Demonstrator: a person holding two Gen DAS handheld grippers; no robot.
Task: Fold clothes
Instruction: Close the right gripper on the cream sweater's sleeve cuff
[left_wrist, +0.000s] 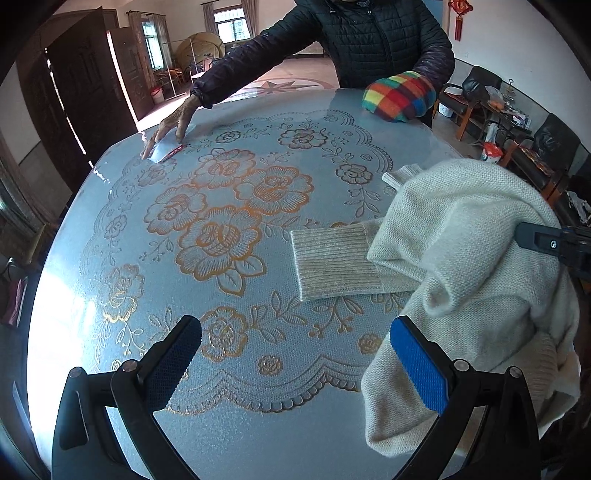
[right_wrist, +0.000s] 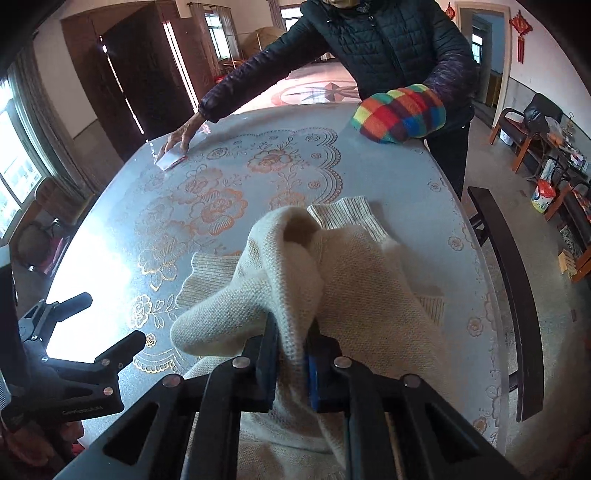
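The right gripper (right_wrist: 291, 354) clamps a bunched fold of the cream sweater (right_wrist: 343, 280) heaped on the table's (left_wrist: 74, 325) right side (one ribbed cuff (left_wrist: 332, 262) lies flat on the floral cloth), while the left gripper (left_wrist: 295, 362) hovers beside it, jaws wide apart and empty

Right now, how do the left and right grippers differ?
The left gripper is open and holds nothing; the right gripper is shut on the sweater. The left hovers over bare tablecloth beside the sweater, while the right lifts a bunched fold off it. Both have black frames and blue pads.
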